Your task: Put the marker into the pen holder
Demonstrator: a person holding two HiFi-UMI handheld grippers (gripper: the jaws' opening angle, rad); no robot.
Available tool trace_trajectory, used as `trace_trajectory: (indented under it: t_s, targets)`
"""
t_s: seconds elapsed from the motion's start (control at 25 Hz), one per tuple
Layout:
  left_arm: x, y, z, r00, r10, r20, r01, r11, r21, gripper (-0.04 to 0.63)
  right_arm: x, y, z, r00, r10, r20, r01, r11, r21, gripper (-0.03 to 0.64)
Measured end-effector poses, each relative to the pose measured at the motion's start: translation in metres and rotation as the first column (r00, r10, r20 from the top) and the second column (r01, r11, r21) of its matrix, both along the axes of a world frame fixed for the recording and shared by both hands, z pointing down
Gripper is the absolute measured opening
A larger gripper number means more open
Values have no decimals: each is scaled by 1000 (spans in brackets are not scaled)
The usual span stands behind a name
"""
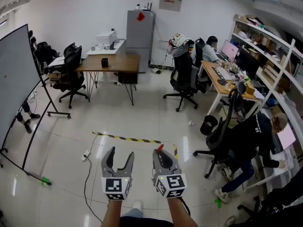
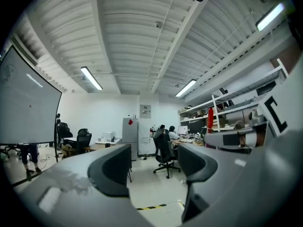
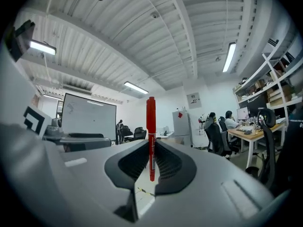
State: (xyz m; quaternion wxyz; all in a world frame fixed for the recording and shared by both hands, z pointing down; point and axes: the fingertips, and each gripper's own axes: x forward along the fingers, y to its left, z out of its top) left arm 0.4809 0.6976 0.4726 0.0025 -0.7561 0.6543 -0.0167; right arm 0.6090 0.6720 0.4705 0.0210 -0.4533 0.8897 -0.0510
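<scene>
Auditor: State of the right hand-held gripper (image 3: 150, 159)?

Inspector: Clenched. Its jaws were closed on a red marker (image 3: 150, 136). The marker stood upright between the pads, thicker end up. Most of its length rose above the jaws and a short end showed below them.

Auditor: And the left hand-held gripper (image 2: 154, 167)?

Inspector: Released. Its jaws stood apart with nothing between them; only floor and distant furniture showed through the gap.

Auditor: Position of the two?

Inspector: Side by side and close together, pointing level, out in front of the person over the tiled floor (image 1: 156, 112). In the head view the marker's red tip showed just above the right jaws.

Auditor: Where was the marker relative to any table?

Inspector: Well apart from all of them. A wooden table (image 1: 118, 63) stood across the room before a grey cabinet (image 1: 140, 32). A dark cup-shaped container (image 1: 104, 62) stood on it. Whether that was the pen holder could not be told from that far off.

Auditor: Other observations?

Inspector: A whiteboard (image 1: 19, 79) on a stand stood at the left. A yellow-and-black tape strip (image 1: 125, 138) lay on the floor just ahead of the grippers, and a power strip (image 1: 86, 155) with its cable lay to their left. People sat at tables along the right wall.
</scene>
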Motion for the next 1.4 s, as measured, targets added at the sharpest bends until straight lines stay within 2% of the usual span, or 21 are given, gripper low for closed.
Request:
trace_trajectory:
  t_s: [0.08,0.2,0.28,0.4,0.68,0.96,1.24,1.4]
  targets:
    - [-19,-28,-5,1000,5,4,-5,1000,5,308,-17,-25,-5,1000,9,-11,-9,1000,8,40]
    - [-37,-61,-8,999,29,-28,-29,1000,-5,308,-32,-47,-14,999,29,-39,-28,999,37,40]
    - [-37,-80,-6,997,52,-48,-52,999,-7,308,-33,-59,-12,997,45,-56,-42,998,43,40]
    - [-34,-108,0,996,79,-42,-81,996,-34,308,-31,-85,-3,995,62,-73,-62,998,14,40]
    - [-43,-177,18,992,99,-77,-103,993,-60,308,-33,-160,7,994,93,-54,-94,995,-14,40]
    - [-35,-281,18,995,94,-44,-97,994,-60,302,-41,-261,10,998,47,-41,-47,999,-11,40]
    - [-3,-415,15,991,133,-36,-134,989,-59,295,-12,-387,-3,997,77,-22,-77,997,14,41]
    - [9,-474,22,988,153,-29,-155,983,-93,295,6,-444,0,995,95,22,-94,995,-34,41]
